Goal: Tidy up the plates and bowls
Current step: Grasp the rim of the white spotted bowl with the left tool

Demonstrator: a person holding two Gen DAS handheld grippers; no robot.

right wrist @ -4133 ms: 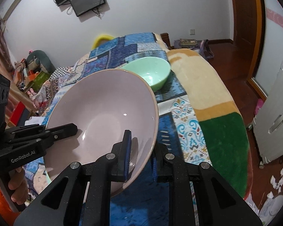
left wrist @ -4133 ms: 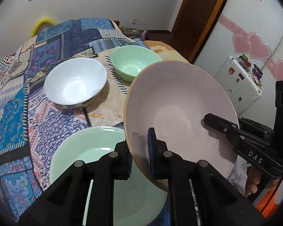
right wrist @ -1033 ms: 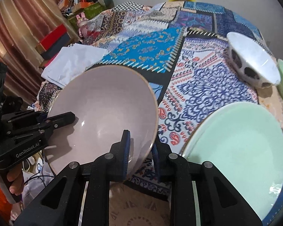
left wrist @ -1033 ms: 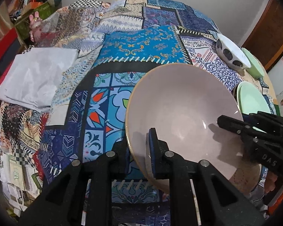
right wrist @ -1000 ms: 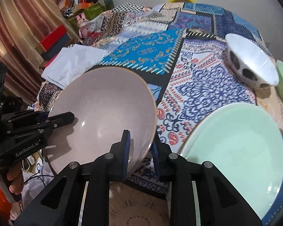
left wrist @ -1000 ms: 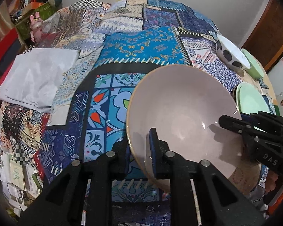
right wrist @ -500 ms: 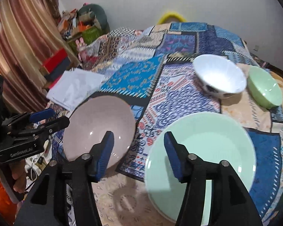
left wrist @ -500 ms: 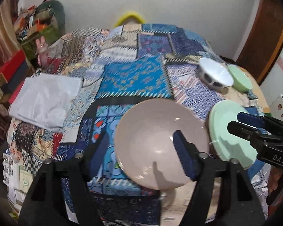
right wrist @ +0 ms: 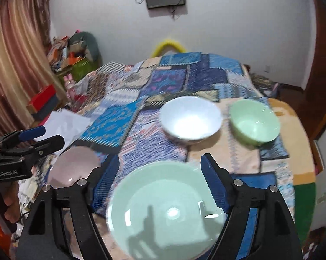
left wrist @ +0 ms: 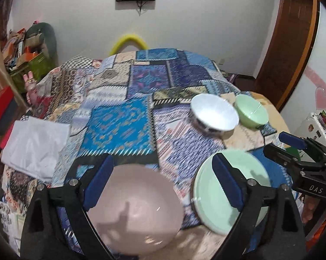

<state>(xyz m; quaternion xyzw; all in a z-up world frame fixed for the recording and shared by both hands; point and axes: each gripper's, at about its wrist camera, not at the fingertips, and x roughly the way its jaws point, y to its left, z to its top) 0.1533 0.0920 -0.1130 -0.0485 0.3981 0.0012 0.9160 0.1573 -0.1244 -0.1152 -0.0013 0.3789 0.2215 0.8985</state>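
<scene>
On the far left, a white cloth (left wrist: pixel 36 143) lies at the edge of the patchwork quilt (left wrist: pixel 123 130). The left gripper (left wrist: pixel 163 182) hangs above the near part of the quilt, its jaws opening wide with nothing pressed between the pads. Below it, the pink bowl (left wrist: pixel 136 214) rests upright on the quilt, free of both claws. Just to its right sits the pale green plate (right wrist: pixel 169 212), also flat on the quilt. The right gripper (right wrist: pixel 160 184) hovers over this plate, jaws opening, released, clasping nothing. Farther away, the white bowl (right wrist: pixel 190 119) stands upright, and just beside it to the right stands the small green bowl (right wrist: pixel 254 122); whether the two touch cannot be told.
</scene>
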